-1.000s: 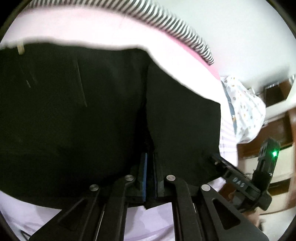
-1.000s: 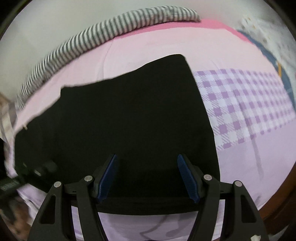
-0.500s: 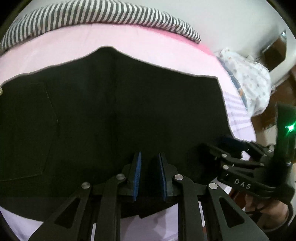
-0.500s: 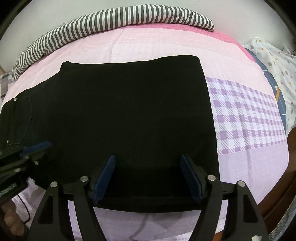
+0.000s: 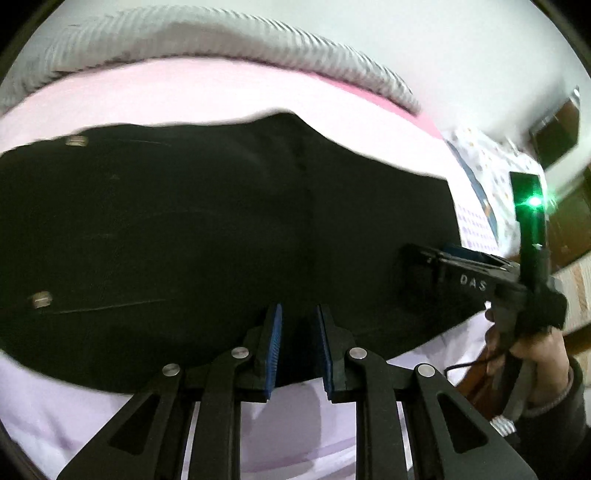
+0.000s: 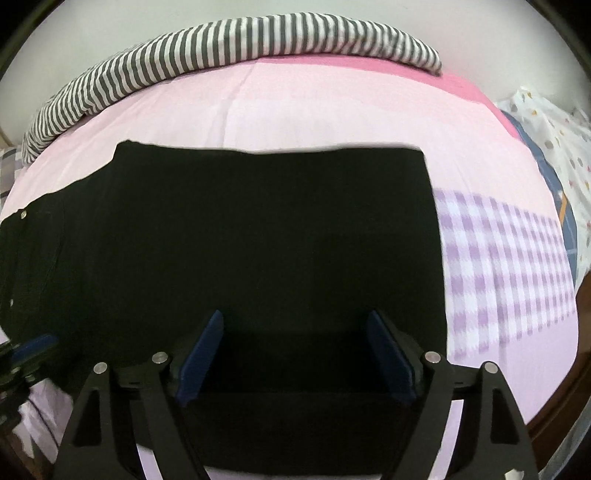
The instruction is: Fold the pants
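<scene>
1. We list the black pants (image 6: 258, 240): lying flat on the bed (image 6: 295, 114).
2. We judge them soft, limp and light; best pinched at the near hem edge.
3. Left tongs (image 5: 297, 347): narrow gap, holding nothing.
4. Right tongs (image 6: 295, 354): opening wide, gripping nothing.

From my right wrist feed I see a pink bedsheet (image 6: 295, 110) filling most of the frame, with a striped grey-and-white cover (image 6: 229, 44) bunched along its far edge from ten to one o'clock. At three o'clock the sheet carries a purple checked panel (image 6: 498, 266). A white dotted cloth (image 6: 554, 133) lies at two o'clock — a blue fabric edge (image 6: 546, 173) just beside it. A white wall (image 6: 92, 33) rises behind. On my left wrist feed, blurred, dark wooden furniture (image 5: 569, 221) sits at three o'clock.
</scene>
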`<state>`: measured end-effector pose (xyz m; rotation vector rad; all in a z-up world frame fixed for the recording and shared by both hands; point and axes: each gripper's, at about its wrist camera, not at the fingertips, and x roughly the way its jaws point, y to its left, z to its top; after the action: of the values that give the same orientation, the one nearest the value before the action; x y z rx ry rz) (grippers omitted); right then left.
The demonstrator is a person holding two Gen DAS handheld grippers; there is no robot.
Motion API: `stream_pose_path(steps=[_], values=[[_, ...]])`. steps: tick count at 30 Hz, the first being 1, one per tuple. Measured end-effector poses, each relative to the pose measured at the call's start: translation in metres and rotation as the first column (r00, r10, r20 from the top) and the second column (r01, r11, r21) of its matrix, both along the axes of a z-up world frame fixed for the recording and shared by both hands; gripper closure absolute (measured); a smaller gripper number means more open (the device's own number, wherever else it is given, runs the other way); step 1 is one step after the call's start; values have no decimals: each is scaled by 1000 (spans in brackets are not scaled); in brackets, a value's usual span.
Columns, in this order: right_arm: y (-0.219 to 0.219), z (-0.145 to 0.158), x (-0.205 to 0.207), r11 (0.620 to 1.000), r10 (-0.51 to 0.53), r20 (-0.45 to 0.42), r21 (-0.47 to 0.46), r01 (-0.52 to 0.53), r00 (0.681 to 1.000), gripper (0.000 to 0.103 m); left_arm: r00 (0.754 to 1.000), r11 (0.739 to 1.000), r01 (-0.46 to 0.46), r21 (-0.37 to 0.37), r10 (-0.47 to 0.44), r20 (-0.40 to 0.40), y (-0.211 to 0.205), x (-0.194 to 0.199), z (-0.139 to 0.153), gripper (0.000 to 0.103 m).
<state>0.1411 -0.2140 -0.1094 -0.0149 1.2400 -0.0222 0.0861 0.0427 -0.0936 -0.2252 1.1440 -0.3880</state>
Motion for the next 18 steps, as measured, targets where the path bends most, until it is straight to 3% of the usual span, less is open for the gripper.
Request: stream_pose_path(steps=[6, 13, 18], values=[[30, -4, 36, 998, 58, 8, 29, -58, 998, 24, 983, 987, -156, -30, 158, 90, 58, -20, 24, 61], [72, -5, 76, 995, 98, 16, 11, -98, 995, 24, 943, 947, -312, -75, 318, 100, 116, -38, 34, 55], [86, -7, 94, 995, 95, 4, 10, -95, 995, 24, 891, 891, -440, -116, 449, 70, 163, -47, 32, 55]])
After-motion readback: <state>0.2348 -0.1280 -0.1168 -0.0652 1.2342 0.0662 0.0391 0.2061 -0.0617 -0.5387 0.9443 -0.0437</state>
